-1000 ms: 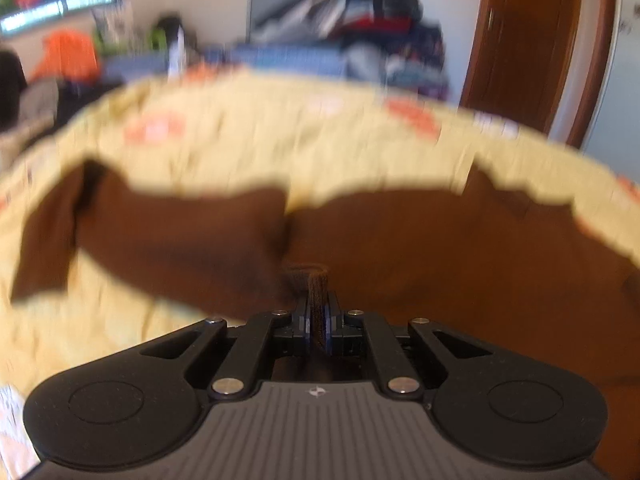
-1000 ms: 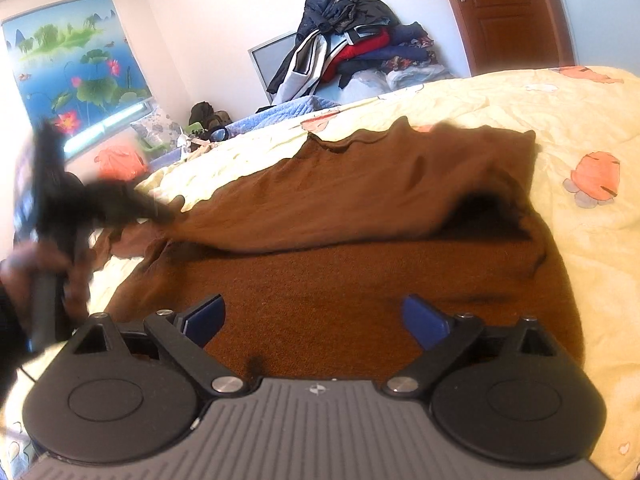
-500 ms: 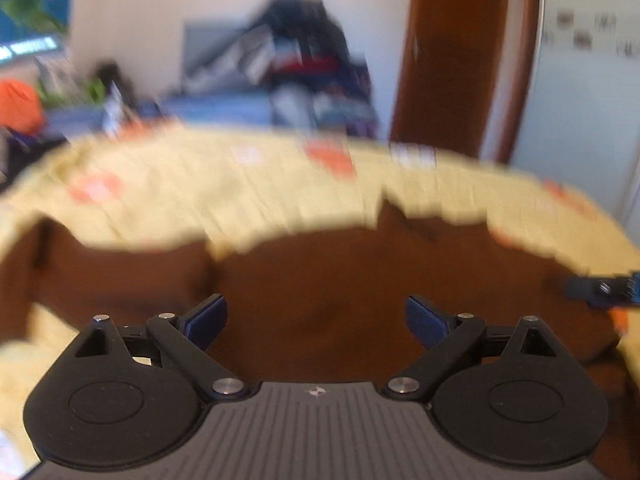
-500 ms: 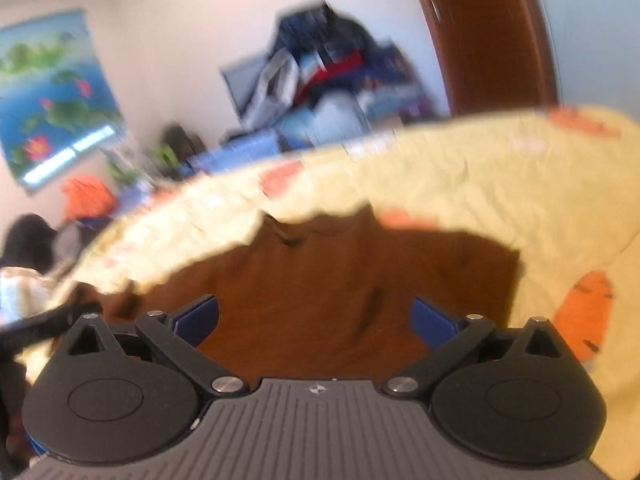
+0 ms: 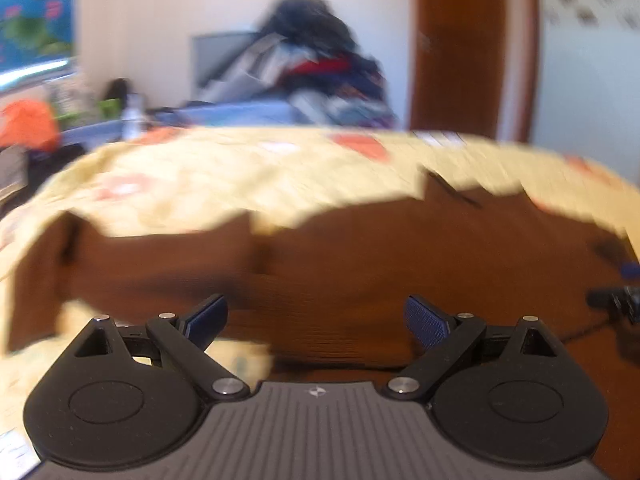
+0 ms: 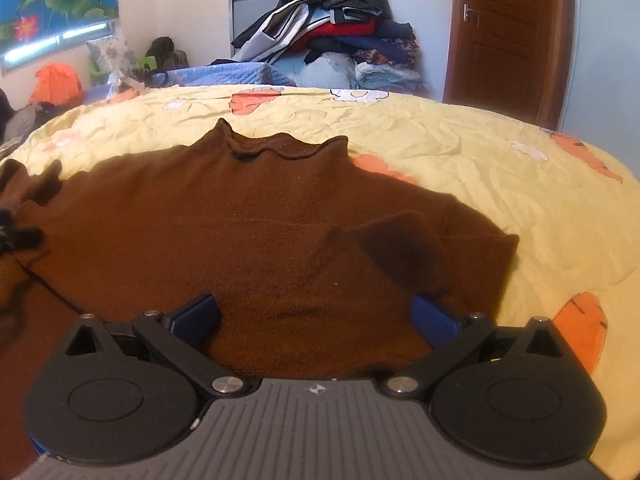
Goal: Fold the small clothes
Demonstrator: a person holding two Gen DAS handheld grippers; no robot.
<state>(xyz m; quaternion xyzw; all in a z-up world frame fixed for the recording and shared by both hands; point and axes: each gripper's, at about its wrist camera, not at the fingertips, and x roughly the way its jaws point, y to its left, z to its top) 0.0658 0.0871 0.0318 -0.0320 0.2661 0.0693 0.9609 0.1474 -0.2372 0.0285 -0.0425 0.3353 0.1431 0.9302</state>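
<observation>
Both grippers (image 5: 316,318) (image 6: 314,316) wide apart, empty, above sweater (image 6: 260,220)

You are working in a bedroom of a lived-in home. In front of you lies a bed under a yellow quilt (image 6: 460,152) printed with orange carrots, with a heap of folded and loose clothes (image 6: 340,36) stacked at its far end. A wooden door (image 6: 508,36) stands to the right, and a roller blind (image 6: 56,0) painted with lotus flowers covers the window on the left.
</observation>
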